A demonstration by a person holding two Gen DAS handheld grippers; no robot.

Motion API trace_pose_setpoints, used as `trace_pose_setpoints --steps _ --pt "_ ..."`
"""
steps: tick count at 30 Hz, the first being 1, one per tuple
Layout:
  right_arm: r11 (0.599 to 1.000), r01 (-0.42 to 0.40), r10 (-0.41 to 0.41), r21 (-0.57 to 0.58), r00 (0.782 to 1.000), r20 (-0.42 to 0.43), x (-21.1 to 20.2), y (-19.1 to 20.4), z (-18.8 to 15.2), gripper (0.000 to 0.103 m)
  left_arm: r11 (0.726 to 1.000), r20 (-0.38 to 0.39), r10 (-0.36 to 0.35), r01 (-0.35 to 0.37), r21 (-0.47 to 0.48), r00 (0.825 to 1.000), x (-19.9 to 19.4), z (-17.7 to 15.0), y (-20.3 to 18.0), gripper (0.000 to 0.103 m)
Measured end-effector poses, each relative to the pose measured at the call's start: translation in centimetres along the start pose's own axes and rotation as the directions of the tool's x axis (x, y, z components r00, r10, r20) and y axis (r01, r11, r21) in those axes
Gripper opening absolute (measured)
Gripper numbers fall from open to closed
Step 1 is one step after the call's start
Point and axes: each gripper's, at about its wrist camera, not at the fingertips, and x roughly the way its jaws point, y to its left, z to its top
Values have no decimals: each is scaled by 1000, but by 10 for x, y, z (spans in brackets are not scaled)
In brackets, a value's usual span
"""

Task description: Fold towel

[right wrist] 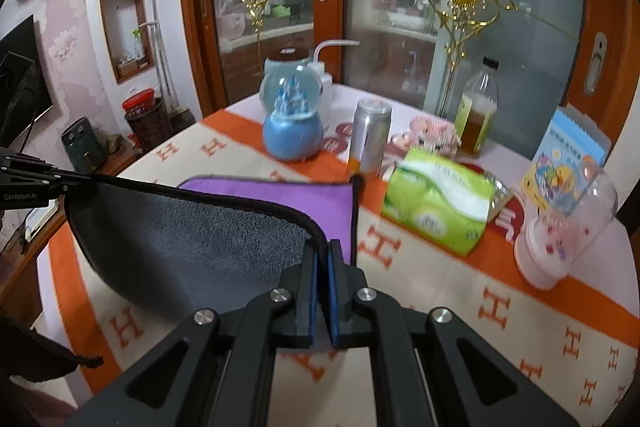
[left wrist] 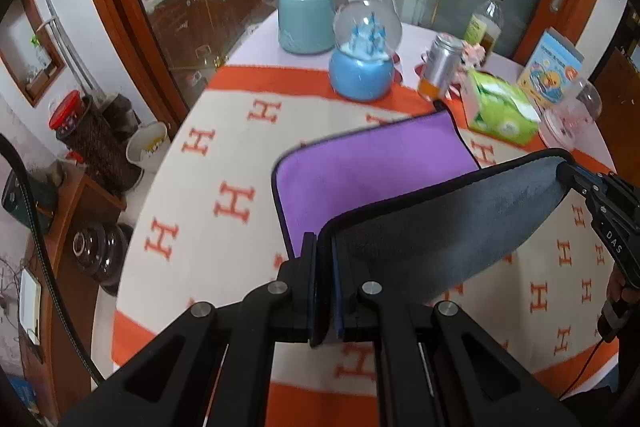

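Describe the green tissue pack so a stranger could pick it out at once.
Start from the table's orange-and-cream H-patterned cloth. Beyond the right corner of the purple towel lies the green tissue pack, in front of the silver can. It is the only soft, bright green-and-white package there.

My left gripper and right gripper each pinch a near corner of the purple-and-grey microfibre towel, raised over the H-patterned orange-bordered tablecloth; behind it stands the blue-based snow globe, the green tissue pack to its right.
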Motion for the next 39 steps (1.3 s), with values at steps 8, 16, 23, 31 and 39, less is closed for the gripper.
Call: trace_pose_setpoints --steps 8,16,23,31,39 --pt "994 103 -104 25 992 64 41 3 22 4 997 74 -18 23 -70 997 32 42 21 5" --pt "987 162 -160 -4 979 124 88 11 26 4 993 67 -22 30 -116 997 88 60 39 4" --pt "984 177 -177 0 982 62 127 16 24 4 991 34 -20 24 -132 999 123 63 51 5" --pt "979 205 -204 15 979 -11 148 15 19 21 985 6 -12 13 -173 1000 145 59 59 31" --pt "974 219 -219 62 976 -20 138 4 16 51 981 10 -17 18 -194 1000 136 57 59 44"
